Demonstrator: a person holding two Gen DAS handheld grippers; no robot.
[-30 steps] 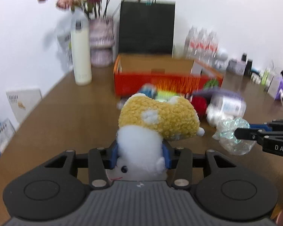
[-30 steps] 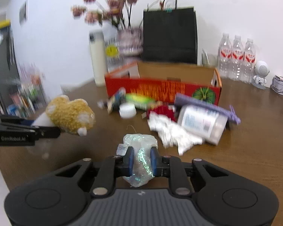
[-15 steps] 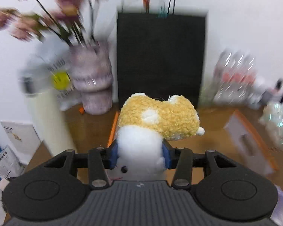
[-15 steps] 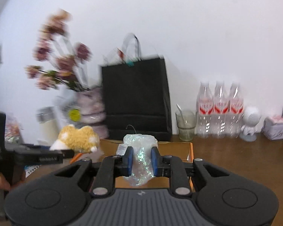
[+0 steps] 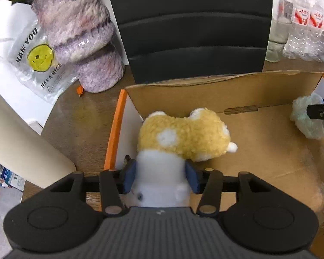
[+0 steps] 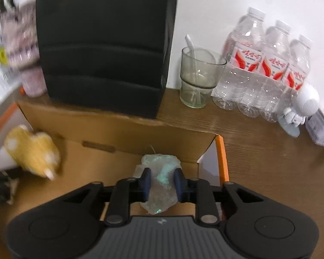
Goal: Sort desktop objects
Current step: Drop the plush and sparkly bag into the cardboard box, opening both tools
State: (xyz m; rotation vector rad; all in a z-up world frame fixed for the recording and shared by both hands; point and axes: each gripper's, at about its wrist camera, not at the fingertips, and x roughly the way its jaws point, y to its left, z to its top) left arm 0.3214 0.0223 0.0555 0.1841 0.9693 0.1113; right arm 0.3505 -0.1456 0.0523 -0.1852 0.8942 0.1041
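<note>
A yellow-and-white plush toy (image 5: pixel 183 138) hangs over the left end of an open cardboard box (image 5: pixel 205 92) with an orange rim. My left gripper (image 5: pixel 161 172) has its blue pads against the toy's white body while its jaws are opening. A crumpled clear plastic wad (image 6: pixel 159 161) sits between the pads of my right gripper (image 6: pixel 162 181), over the box's right end (image 6: pixel 118 133); these jaws are opening too. The plush (image 6: pixel 32 151) shows blurred at the left of the right wrist view, and the wad (image 5: pixel 302 116) appears at the right edge of the left wrist view.
A black paper bag (image 5: pixel 192 21) stands right behind the box. A purple vase (image 5: pixel 82 32), a smiley plastic bag (image 5: pixel 32 54) and a tall cream bottle (image 5: pixel 17 140) are to the left. A glass (image 6: pixel 198 75), three water bottles (image 6: pixel 265 64) and a white figurine (image 6: pixel 300 108) stand at the right.
Both grippers have travelled from the table's front to above the box and tipped down into it, carrying the plush and the plastic wad. Both pairs of pads stand slightly wider apart.
</note>
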